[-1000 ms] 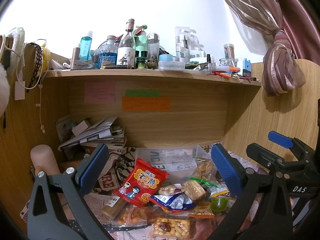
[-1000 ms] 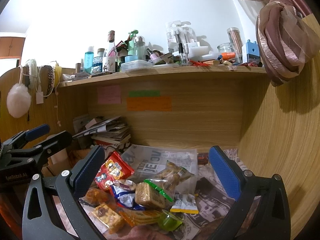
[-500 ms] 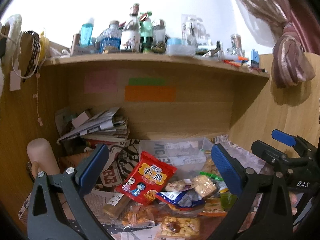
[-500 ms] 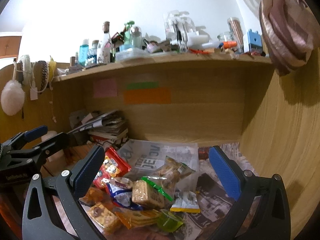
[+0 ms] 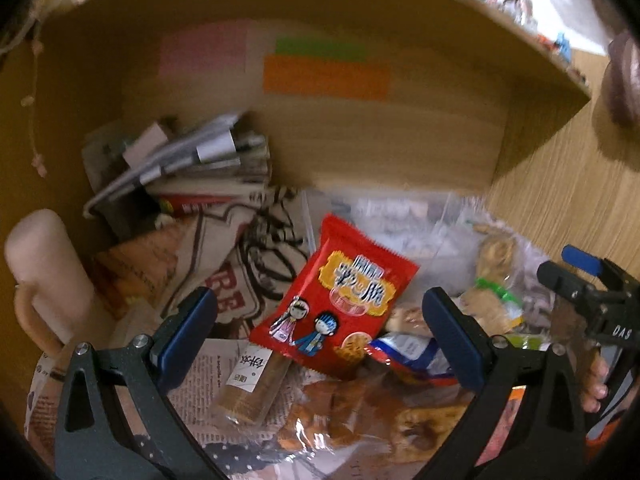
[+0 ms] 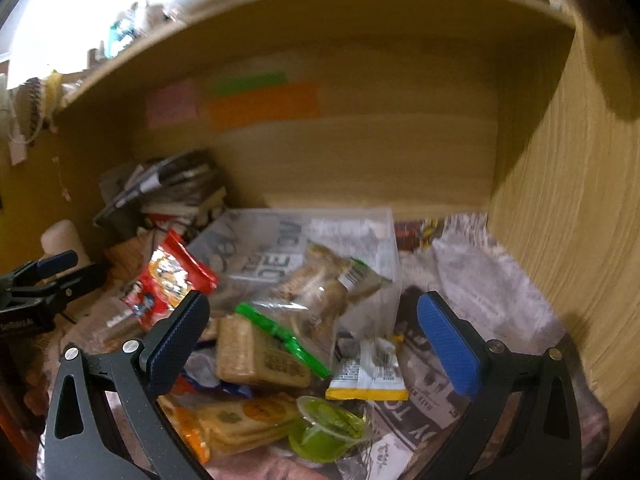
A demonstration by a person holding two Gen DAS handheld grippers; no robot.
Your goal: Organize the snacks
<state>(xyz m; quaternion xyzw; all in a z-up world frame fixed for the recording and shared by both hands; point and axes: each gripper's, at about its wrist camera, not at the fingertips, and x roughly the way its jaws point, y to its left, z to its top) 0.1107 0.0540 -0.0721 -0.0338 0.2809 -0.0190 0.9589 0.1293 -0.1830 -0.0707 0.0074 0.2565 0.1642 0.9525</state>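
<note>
1. The left gripper (image 5: 320,334) is wide open and holds nothing; its blue pads (image 5: 188,336) stand on both sides of the red snack packet (image 5: 340,300), which lies on the newspaper (image 5: 208,376) and is not touched by them.
2. The right gripper (image 6: 312,336) is also spread wide with nothing in it. Between its fingers lie a biscuit pack with a green strip (image 6: 260,352) and a clear bag of cookies (image 6: 316,292); whether a pad touches them, I cannot tell.
3. The snacks are in one heap on the newspaper, under the wooden shelf (image 6: 320,12), below and ahead of both grippers.
4. Only the right view shows the green jelly cup (image 6: 324,428) and the yellow sachet (image 6: 368,376), near its lower edge.
5. Only the left view shows clearly the brown wafer bar (image 5: 252,388) just beside the red packet, and the pale mug (image 5: 44,272) well to the left.
</note>
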